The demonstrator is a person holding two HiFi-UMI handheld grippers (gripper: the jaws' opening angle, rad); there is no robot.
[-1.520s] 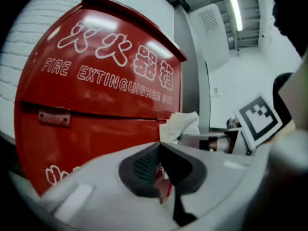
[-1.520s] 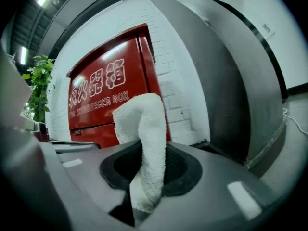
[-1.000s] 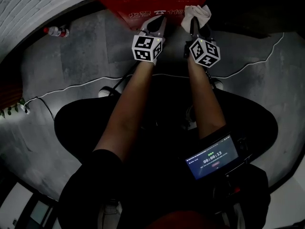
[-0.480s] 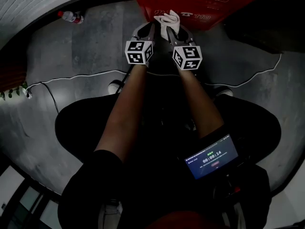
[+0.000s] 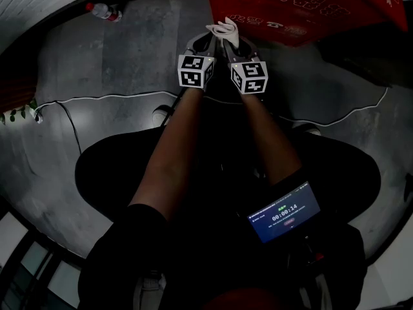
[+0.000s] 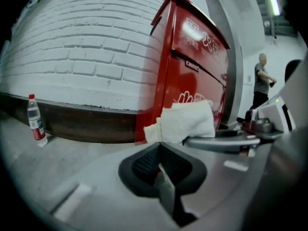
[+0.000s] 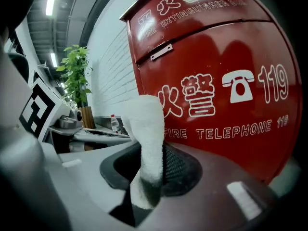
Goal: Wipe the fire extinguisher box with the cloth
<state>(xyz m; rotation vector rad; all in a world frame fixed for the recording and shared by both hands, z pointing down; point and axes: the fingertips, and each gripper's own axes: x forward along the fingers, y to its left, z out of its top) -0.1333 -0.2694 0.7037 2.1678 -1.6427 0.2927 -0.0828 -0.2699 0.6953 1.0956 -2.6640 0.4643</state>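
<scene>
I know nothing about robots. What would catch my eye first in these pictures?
The big red fire extinguisher box with white lettering dominates, standing against a white brick wall. Next is the white cloth, pinched in the right gripper just in front of the box. The left gripper is close beside it, shut and empty.

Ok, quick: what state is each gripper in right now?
Left gripper: jaws shut, nothing between them.
Right gripper: jaws shut on the cloth.
</scene>
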